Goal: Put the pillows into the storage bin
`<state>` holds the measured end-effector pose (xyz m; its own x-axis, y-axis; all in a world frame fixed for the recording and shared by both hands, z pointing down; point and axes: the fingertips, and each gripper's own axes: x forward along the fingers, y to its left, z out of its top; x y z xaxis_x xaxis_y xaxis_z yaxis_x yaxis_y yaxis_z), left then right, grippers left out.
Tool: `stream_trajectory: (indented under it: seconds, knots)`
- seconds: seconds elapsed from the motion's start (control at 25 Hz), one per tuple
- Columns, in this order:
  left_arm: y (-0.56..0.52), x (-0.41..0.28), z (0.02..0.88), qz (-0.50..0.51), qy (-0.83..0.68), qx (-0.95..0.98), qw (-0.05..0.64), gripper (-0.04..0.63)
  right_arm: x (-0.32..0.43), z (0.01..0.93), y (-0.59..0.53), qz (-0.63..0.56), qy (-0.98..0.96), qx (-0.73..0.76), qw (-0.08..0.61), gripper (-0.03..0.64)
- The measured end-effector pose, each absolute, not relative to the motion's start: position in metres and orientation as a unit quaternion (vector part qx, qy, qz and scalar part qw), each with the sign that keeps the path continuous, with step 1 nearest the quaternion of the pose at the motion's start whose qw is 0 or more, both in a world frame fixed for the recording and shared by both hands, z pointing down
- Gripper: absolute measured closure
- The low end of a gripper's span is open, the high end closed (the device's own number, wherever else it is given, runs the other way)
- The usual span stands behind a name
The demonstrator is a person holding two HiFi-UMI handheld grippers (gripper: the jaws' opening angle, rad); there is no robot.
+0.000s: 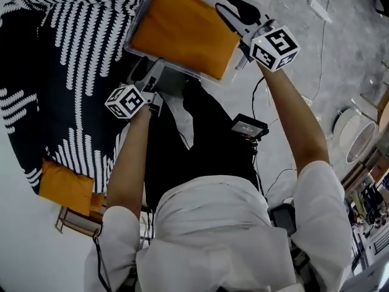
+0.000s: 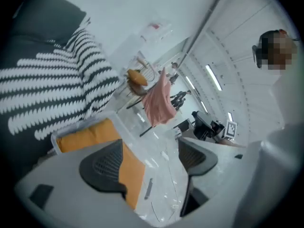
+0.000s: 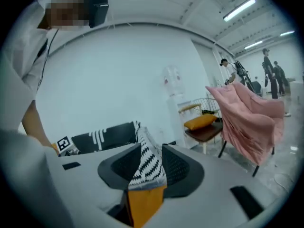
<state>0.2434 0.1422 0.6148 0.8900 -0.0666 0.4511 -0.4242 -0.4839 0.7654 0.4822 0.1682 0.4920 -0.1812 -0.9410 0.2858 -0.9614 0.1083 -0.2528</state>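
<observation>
White-shirted shoulders (image 1: 213,224) of the person fill the bottom of the head view, with both forearms reaching ahead. One orange pillow (image 1: 182,32) lies flat inside the clear storage bin (image 1: 138,17) and fills it, its long axis running from upper left to lower right in that view. The right gripper (image 1: 233,11) hangs over the bin's right end and hides part of the rim there. Its jaws stand partly apart and press on nothing; orange and striped cloth show through the gap. The left gripper (image 1: 153,76) is at the bin's near corner, its jaws spread wide with nothing between them. Just left of the bin spreads one large black-and-white patterned cushion (image 1: 67,59), and a second orange pillow (image 1: 67,187) lies at its lower end. Right of the person, one black device (image 1: 248,126) with cables lies on the grey floor (image 1: 304,59). The gripper views add a third orange cushion (image 3: 202,122) on a chair by the wall, and one pink cloth (image 3: 251,122) draped beside it.
</observation>
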Motion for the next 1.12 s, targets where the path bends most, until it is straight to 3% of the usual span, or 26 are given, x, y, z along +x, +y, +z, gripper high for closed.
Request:
stream_trajectory:
  seconds: [0.12,0.24,0.44,0.76,1.12]
  knots:
    - [0.109,0.237,0.518,0.132,-0.143,0.884,0.425,0.227,0.458,0.403,0.170,0.149,-0.763,0.629,-0.017,0.457]
    - [0.079,0.220,0.421,0.081,-0.155,0.922,0.346,0.227,0.442,0.322,0.163,0.100,-0.780,0.616,-0.041,0.383]
    - [0.049,0.143,0.283,0.036,-0.215,0.952,0.217,0.227,0.400,0.195,0.137,0.015,-0.804,0.589,-0.081,0.380]
    - [0.042,-0.078,0.140,0.004,-0.424,0.903,0.072,0.227,0.260,0.104,0.091,-0.031,-0.826,0.554,-0.101,0.379]
    - [0.106,-0.366,0.071,-0.036,-0.632,0.774,0.010,0.227,0.040,0.067,0.034,-0.032,-0.887,0.450,-0.096,0.380]
